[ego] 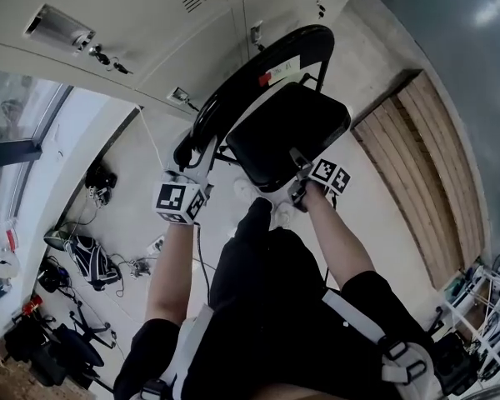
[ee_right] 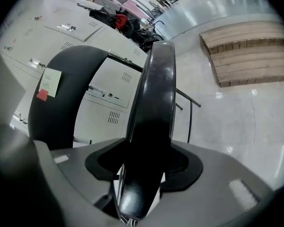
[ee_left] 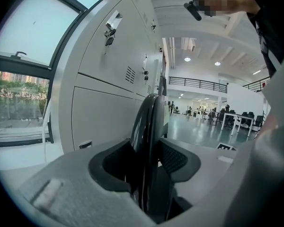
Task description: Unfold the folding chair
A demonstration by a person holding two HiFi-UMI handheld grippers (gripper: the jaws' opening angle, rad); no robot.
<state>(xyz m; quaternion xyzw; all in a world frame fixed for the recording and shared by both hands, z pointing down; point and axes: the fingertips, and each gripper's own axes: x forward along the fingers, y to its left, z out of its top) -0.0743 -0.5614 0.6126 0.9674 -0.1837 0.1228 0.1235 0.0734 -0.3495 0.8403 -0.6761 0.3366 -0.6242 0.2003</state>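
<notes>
left gripper (ee_left: 149,170) clamps the folding chair's backrest (ego: 240,79) edge; right gripper (ee_right: 143,174) clamps the seat (ego: 287,132) rim. the seat hides most of the chair's frame (ego: 320,79).

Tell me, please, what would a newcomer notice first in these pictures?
The black folding chair in the middle of the head view stands out against the pale lockers behind it. The left gripper clamps its curved backrest, and the right gripper clamps the near edge of its seat. A wooden platform lies on the floor to the right.
</notes>
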